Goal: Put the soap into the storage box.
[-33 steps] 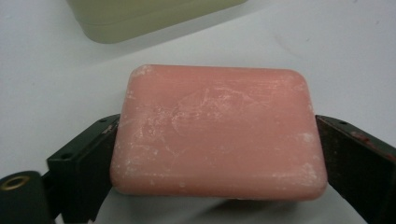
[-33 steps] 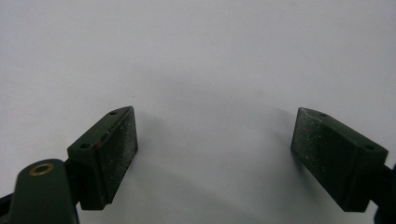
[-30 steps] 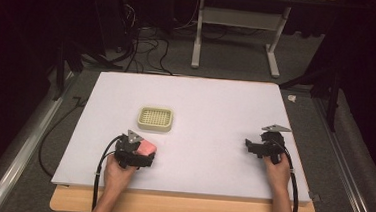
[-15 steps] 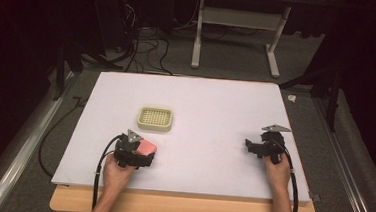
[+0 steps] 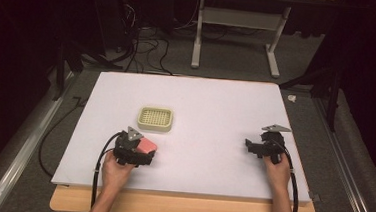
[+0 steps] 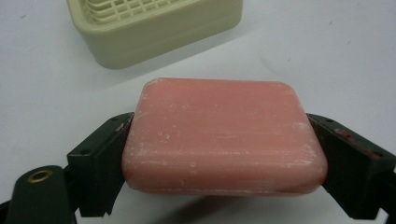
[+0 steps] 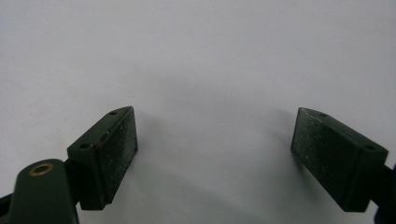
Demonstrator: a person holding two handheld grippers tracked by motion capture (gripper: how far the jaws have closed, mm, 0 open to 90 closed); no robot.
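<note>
The left claw (image 6: 224, 149) pinches the pink soap bar (image 6: 224, 135) by its two ends, just near of the soap dish (image 5: 155, 119) — nothing has shifted over the last second, so the carry to the dish looks not yet begun. The right claw (image 7: 215, 154) rests spread and empty at the right of the desk (image 5: 216, 103). One bar, one dish, two claws.

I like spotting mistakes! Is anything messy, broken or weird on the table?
Nothing is spilled or broken. The pink soap looks scuffed with whitish marks and sits squarely clamped in the left tool, just short of the soap dish. The right tool is open.
</note>
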